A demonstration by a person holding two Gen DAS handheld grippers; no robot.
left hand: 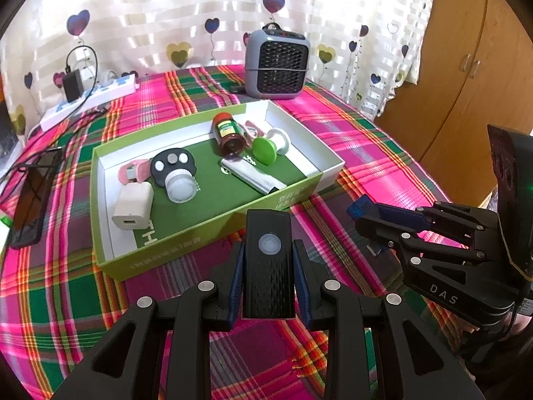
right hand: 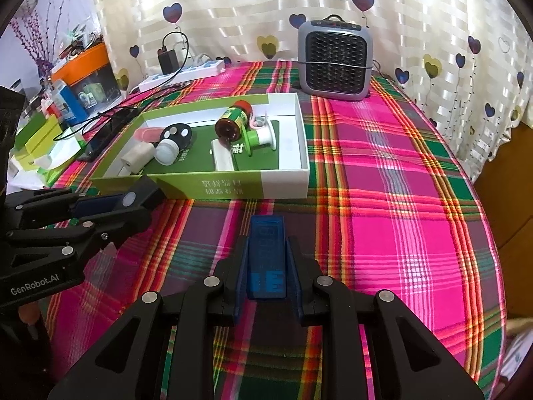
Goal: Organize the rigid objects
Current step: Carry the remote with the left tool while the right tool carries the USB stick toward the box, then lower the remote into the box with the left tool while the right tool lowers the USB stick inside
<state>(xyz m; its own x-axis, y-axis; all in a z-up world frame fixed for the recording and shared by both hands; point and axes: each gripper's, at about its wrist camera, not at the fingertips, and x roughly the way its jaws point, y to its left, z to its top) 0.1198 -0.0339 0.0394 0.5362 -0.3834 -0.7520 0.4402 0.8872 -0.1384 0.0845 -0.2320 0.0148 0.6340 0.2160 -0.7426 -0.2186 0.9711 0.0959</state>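
Note:
My left gripper [left hand: 268, 260] is shut on a black sensor device [left hand: 268, 276] with a round white lens, held just in front of the green-and-white box [left hand: 213, 226]. My right gripper [right hand: 266, 260] is shut on a blue translucent device [right hand: 267, 256], held above the plaid cloth in front of the box [right hand: 233, 185]. The box holds a white charger [left hand: 133, 206], a black disc with a white sensor [left hand: 175, 176], a brown jar [left hand: 228, 133], a green-capped spool [left hand: 268, 146] and a silver bar [left hand: 253, 176]. Each gripper shows in the other's view, the right [left hand: 363, 211] and the left [right hand: 146, 196].
A grey heater [left hand: 276, 63] stands at the back of the table. A white power strip [left hand: 90, 100] with a black adapter and cables lies at the back left. A dark phone [left hand: 33, 196] lies left of the box. Boxes and clutter [right hand: 50, 133] sit beyond the table's left edge.

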